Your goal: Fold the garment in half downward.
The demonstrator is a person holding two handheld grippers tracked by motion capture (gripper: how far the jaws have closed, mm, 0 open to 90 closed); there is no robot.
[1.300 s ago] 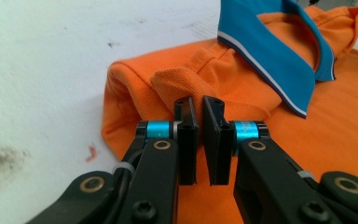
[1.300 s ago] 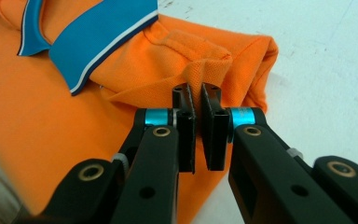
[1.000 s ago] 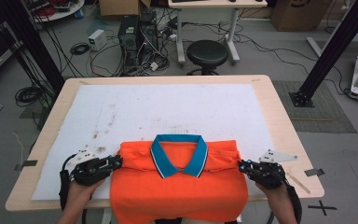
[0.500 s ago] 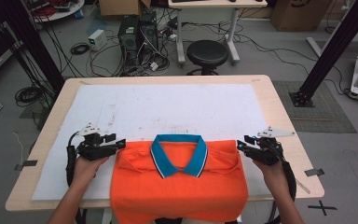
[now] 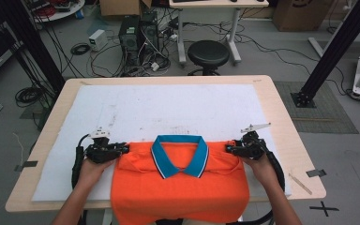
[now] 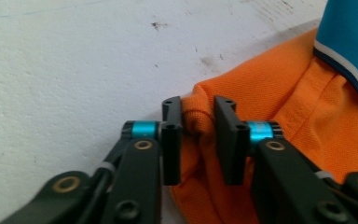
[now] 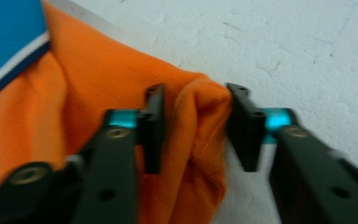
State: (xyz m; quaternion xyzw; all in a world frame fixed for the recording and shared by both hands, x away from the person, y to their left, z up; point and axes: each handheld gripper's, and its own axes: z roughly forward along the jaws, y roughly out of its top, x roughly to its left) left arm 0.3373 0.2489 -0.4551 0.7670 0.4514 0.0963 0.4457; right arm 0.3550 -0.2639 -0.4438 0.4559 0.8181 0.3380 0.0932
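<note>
An orange polo shirt [image 5: 178,187] with a blue collar [image 5: 180,157] lies folded at the near edge of the table, its hem hanging over the edge. My left gripper [image 5: 124,149] is at the shirt's left shoulder corner. In the left gripper view its jaws have just been closing, and the gripper [image 6: 198,101] now pinches a bunched fold of the orange fabric [image 6: 279,88]. My right gripper [image 5: 228,149] is at the right shoulder corner. In the right gripper view that gripper [image 7: 195,88] has also just been closing and holds a thick fold of the shirt [image 7: 98,70] between its pads.
The shirt rests on a stained white board [image 5: 178,108] covering most of the wooden table [image 5: 290,140]. Beyond the far edge stand a black stool [image 5: 208,54], a computer case [image 5: 138,33] and tangled cables. A small stick [image 5: 300,183] lies at the near right.
Both grippers moved away from the person, from the shirt's sides up to its shoulder corners. They opened, then closed inward onto the fabric folds there.
</note>
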